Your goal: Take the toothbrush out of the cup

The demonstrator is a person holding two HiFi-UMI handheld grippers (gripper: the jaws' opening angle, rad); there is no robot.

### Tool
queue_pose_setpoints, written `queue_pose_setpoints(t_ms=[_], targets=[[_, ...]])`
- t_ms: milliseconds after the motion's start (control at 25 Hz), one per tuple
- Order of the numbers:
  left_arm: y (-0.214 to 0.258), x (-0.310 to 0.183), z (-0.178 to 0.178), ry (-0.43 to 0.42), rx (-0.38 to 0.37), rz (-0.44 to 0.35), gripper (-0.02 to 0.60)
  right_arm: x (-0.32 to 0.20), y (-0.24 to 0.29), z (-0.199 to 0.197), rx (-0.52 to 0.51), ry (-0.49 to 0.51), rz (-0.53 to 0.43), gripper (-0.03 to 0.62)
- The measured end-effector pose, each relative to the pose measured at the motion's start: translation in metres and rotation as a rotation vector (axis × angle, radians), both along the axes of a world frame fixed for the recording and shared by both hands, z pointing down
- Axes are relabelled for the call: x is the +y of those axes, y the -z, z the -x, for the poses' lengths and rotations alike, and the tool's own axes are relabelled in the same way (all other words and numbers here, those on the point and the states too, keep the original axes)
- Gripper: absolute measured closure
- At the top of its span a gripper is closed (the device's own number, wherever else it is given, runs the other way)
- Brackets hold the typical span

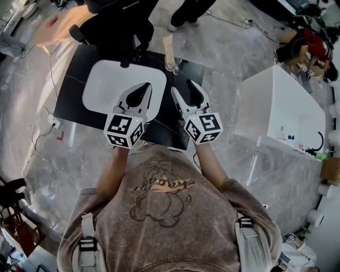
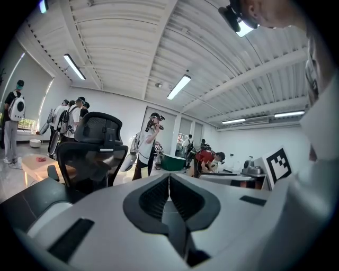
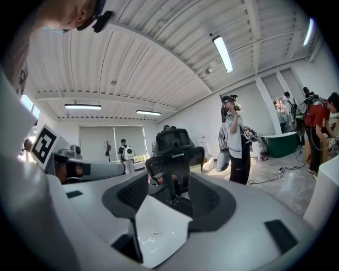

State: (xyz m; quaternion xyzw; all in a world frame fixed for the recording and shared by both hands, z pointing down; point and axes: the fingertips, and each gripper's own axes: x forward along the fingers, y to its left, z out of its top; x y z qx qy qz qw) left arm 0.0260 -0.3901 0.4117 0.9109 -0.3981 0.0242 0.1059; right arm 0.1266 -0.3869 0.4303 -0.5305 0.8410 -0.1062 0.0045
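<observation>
A clear cup (image 1: 171, 65) stands at the far edge of the black table (image 1: 71, 85), with a pale toothbrush (image 1: 168, 47) upright in it. In the head view my left gripper (image 1: 147, 85) hovers over the white tray (image 1: 103, 79), left of the cup and short of it. Its jaws are pressed together with nothing between them, as the left gripper view (image 2: 169, 177) also shows. My right gripper (image 1: 183, 87) sits just short of the cup, slightly to its right. Its jaws stand apart and hold nothing (image 3: 169, 185). Neither gripper view shows the cup.
A black office chair (image 1: 114, 26) stands beyond the table's far edge and fills the middle of the right gripper view (image 3: 175, 153). A white box (image 1: 279, 106) sits to the right. A person's legs (image 1: 186, 13) stand past the table. Cables run across the floor.
</observation>
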Motion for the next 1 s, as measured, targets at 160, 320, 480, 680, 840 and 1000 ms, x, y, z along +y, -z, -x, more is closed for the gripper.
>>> queue_pose_setpoints(t_ms=[160, 320, 480, 680, 840, 1000], targets=[[-0.003, -0.007, 0.001, -0.004, -0.002, 0.004, 0.563, -0.019, -0.006, 0.006, 0.016, 0.017, 0.003, 0.338], [-0.005, -0.011, 0.001, -0.003, 0.0, 0.012, 0.563, -0.042, -0.013, 0.004, 0.01, 0.018, 0.018, 0.336], [-0.005, -0.016, -0.001, -0.003, 0.004, 0.019, 0.563, -0.071, -0.022, 0.002, 0.021, 0.015, 0.035, 0.336], [-0.008, -0.021, 0.001, 0.002, 0.01, 0.025, 0.563, -0.109, -0.043, -0.004, 0.063, -0.01, 0.067, 0.336], [-0.013, -0.023, 0.004, 0.011, 0.01, 0.035, 0.563, -0.14, -0.065, -0.01, 0.111, -0.017, 0.111, 0.333], [-0.02, -0.023, 0.005, 0.016, 0.009, 0.055, 0.563, -0.168, -0.083, -0.01, 0.151, -0.003, 0.158, 0.333]])
